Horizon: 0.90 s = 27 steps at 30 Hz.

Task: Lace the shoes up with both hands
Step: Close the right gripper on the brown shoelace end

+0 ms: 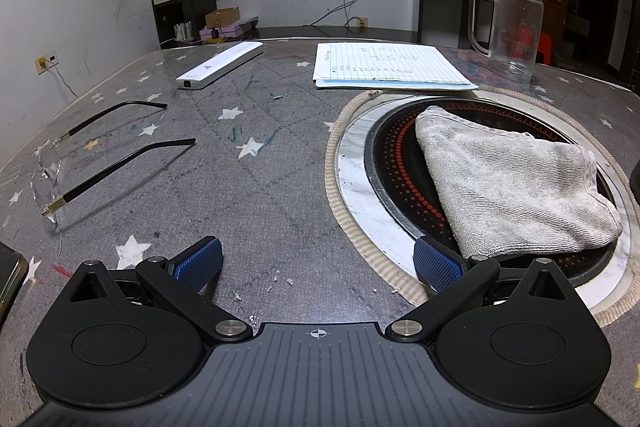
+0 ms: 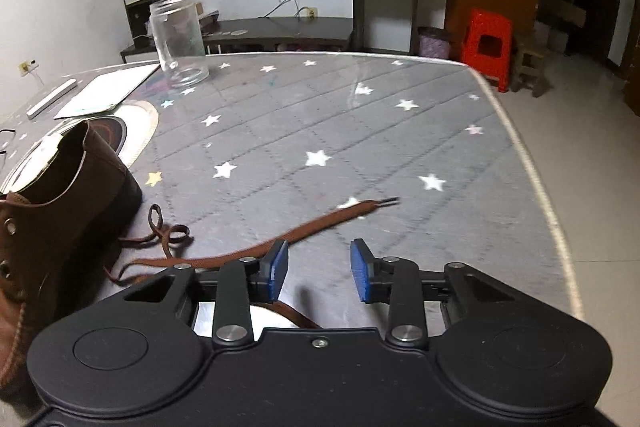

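A brown suede shoe (image 2: 60, 203) stands at the left edge of the right wrist view, its opening facing me. Its brown lace (image 2: 304, 229) runs loose across the table from the shoe toward the right, passing just behind my right gripper's left pad (image 2: 278, 269). The lace tip (image 2: 390, 202) lies past the fingers. My right gripper (image 2: 319, 269) is open, nothing between its blue pads. My left gripper (image 1: 318, 261) is wide open over bare tabletop, away from the shoe; only a dark sliver (image 1: 636, 175) shows at the right edge of the left wrist view.
A grey towel (image 1: 516, 187) lies on a round black cooktop (image 1: 396, 179). Glasses (image 1: 80, 155), a white remote (image 1: 220, 65), papers (image 1: 384, 65) and a clear mug (image 1: 516, 31) sit on the star-patterned table (image 1: 240, 187). A glass jar (image 2: 178, 41) stands far left. The table edge (image 2: 536, 167) runs along the right.
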### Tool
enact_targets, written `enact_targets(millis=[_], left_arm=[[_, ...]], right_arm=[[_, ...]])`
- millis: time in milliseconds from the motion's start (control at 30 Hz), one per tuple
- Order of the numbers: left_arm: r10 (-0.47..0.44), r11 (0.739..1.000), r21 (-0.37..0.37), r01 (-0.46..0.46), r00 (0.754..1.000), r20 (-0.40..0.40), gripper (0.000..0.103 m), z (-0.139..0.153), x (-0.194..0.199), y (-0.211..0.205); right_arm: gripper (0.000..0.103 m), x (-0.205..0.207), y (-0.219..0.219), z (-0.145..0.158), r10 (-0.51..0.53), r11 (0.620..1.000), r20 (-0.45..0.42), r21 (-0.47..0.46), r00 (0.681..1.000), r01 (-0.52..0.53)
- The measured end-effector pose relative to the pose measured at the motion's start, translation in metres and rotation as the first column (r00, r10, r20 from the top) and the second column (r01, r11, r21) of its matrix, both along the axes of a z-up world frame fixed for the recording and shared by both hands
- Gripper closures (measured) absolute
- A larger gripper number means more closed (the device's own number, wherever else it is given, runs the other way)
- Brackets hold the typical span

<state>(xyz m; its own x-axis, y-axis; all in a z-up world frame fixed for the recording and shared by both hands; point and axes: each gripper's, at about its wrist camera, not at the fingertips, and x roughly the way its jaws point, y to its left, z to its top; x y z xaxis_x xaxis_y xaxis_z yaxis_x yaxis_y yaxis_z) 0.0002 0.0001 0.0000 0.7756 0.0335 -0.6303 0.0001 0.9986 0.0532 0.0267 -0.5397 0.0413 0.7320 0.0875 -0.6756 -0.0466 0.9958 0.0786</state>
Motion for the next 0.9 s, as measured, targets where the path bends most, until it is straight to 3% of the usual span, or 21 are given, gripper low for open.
enact_targets(millis=[500, 733, 900], left_arm=[[0.000, 1.000, 0.000, 0.000, 1.000, 0.000, 0.000, 0.000, 0.000, 0.000], [0.000, 1.000, 0.000, 0.000, 1.000, 0.000, 0.000, 0.000, 0.000, 0.000], [0.000, 1.000, 0.000, 0.000, 1.000, 0.000, 0.000, 0.000, 0.000, 0.000]], right_arm=[[0.066, 0.036, -0.011, -0.012, -0.122, 0.977, -0.062, 0.167, 0.991, 0.130], [0.067, 0.042, -0.001, -0.014, -0.116, 0.988, -0.033, 0.102, 0.993, 0.119], [0.090, 0.042, 0.003, -0.015, -0.090, 0.994, -0.016, 0.053, 0.996, 0.091]])
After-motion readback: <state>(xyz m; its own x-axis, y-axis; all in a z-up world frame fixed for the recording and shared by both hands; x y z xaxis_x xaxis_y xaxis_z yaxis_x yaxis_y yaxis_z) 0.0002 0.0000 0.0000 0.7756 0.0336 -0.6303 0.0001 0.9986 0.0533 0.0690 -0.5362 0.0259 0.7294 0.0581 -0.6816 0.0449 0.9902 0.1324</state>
